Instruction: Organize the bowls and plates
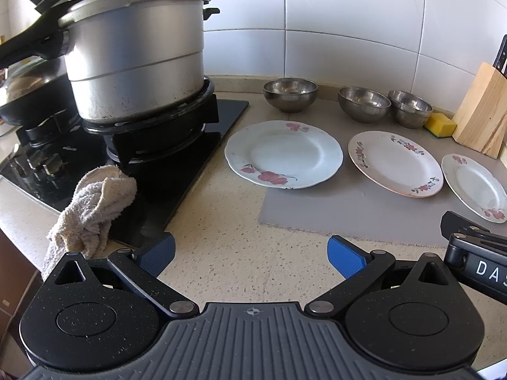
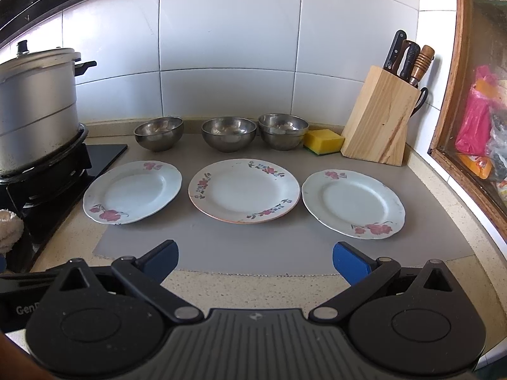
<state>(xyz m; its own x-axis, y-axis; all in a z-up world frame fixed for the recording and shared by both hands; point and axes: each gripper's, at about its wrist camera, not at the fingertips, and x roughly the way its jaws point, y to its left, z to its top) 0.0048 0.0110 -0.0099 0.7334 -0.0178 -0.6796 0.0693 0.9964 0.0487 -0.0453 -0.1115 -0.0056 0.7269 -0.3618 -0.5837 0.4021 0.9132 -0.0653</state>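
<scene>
Three floral plates lie in a row on a grey mat: a pale blue left plate, a white middle plate, and a pale blue right plate. Behind them stand three steel bowls: left bowl, middle bowl, right bowl. My left gripper is open above the speckled counter, in front of the left plate. My right gripper is open at the mat's front edge, holding nothing.
A large lidded metal pot sits on the black gas stove at left, with a crumpled cloth at the stove's front corner. A wooden knife block and a yellow sponge stand at back right. A framed window bounds the right side.
</scene>
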